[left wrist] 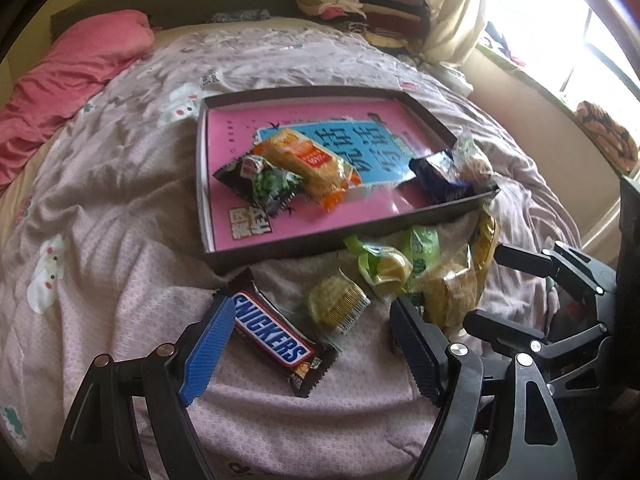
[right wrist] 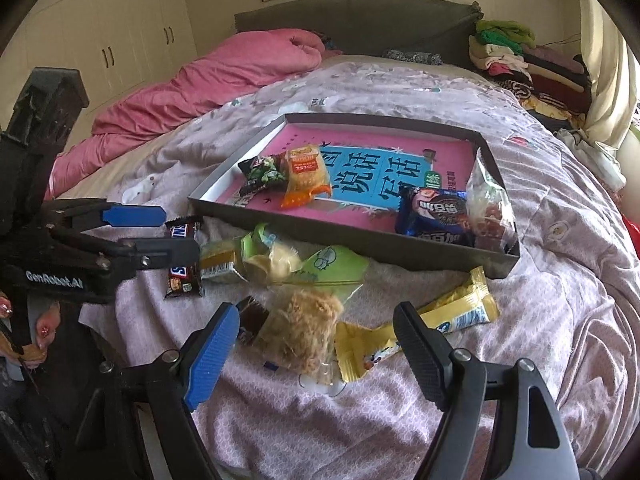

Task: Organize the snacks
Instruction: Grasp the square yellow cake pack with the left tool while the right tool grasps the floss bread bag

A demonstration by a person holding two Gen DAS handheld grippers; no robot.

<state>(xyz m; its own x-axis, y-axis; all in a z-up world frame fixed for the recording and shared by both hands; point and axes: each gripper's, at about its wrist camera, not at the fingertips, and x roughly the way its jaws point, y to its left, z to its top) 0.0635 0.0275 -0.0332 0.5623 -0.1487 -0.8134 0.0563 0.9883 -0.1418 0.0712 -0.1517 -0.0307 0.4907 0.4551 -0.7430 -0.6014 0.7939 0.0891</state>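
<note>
At lower centre of the left wrist view, your left hand-held gripper (left wrist: pixel 312 344) stands apart around the Snickers bar (left wrist: pixel 274 340) on the bed (left wrist: pixel 120 280). Next: clamp, lift (judged) into the tray (left wrist: pixel 280 246). Right hand-held gripper (right wrist: pixel 316 356) hovers apart, empty.

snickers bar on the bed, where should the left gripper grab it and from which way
Grip the Snickers bar across its narrow width at mid-length, coming down from above. It lies flat on the quilt, long and slim, already between the open left gripper fingers; the crimped ends are flimsy.
</note>
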